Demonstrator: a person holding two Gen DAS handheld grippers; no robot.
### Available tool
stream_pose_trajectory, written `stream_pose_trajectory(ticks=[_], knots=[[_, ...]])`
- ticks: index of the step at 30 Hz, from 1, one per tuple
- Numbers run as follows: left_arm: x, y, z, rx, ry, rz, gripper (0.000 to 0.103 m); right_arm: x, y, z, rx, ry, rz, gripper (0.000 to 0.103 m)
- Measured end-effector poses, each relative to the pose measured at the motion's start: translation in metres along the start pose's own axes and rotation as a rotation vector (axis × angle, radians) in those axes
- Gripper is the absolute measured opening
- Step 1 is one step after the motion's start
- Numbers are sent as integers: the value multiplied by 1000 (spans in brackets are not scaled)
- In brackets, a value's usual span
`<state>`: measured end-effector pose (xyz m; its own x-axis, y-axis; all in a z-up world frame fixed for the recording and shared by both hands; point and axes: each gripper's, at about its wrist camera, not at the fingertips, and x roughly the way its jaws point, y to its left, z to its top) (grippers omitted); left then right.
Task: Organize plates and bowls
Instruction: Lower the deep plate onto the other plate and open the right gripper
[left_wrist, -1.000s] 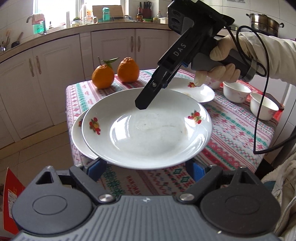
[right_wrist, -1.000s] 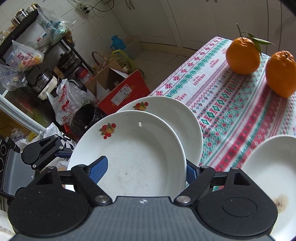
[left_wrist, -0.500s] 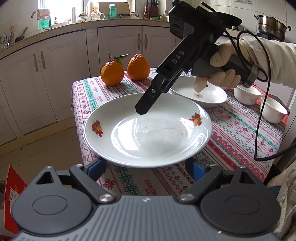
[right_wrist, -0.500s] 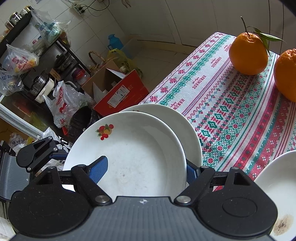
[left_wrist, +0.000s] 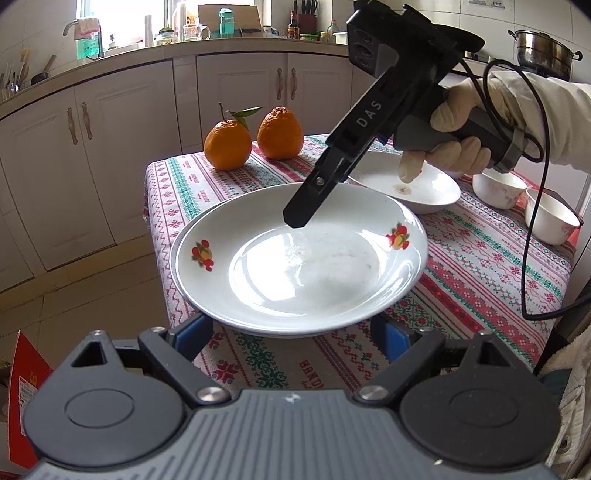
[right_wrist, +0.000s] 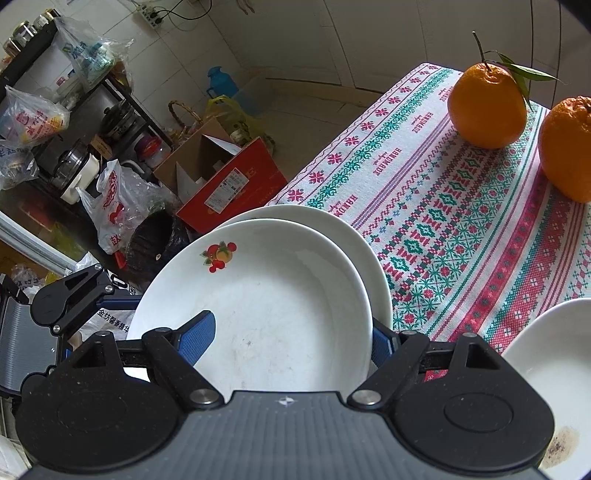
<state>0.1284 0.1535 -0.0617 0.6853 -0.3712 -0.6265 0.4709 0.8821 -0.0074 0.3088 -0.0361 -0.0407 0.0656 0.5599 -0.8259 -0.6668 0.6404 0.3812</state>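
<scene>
Three plates (left_wrist: 299, 258) (right_wrist: 365, 243) (left_wrist: 424, 188), two bowls (left_wrist: 498, 188) (left_wrist: 550, 219) and two oranges (left_wrist: 227, 144) (left_wrist: 280, 133) are sitting on one table (left_wrist: 480, 266), ahead of both tongs.

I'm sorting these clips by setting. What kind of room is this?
Most likely a home kitchen: cabinets under a countertop with a faucet, a steel pot, and a cloth-covered table.

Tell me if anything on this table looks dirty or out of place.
Yes. The third plate, behind the stacked pair, has a brown stain in its bowl, near the gloved hand. The stacked plates also overhang the table's corner.
</scene>
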Motion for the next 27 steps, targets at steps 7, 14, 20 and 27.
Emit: stream_pose_trajectory(ticks=[7,14,20,27], knots=[[0,0,0,5,4,6,92,-2,0,-1,4,-5,-2,88],[2,2,1,-4,8,6,92,-4,0,-2,12,-11,3,88],[5,2,2,0,15,14,93,-7,-1,-3,21,-19,2,88],[6,5,2,-12,18,10,95,-12,-1,-5,26,-25,-3,88]])
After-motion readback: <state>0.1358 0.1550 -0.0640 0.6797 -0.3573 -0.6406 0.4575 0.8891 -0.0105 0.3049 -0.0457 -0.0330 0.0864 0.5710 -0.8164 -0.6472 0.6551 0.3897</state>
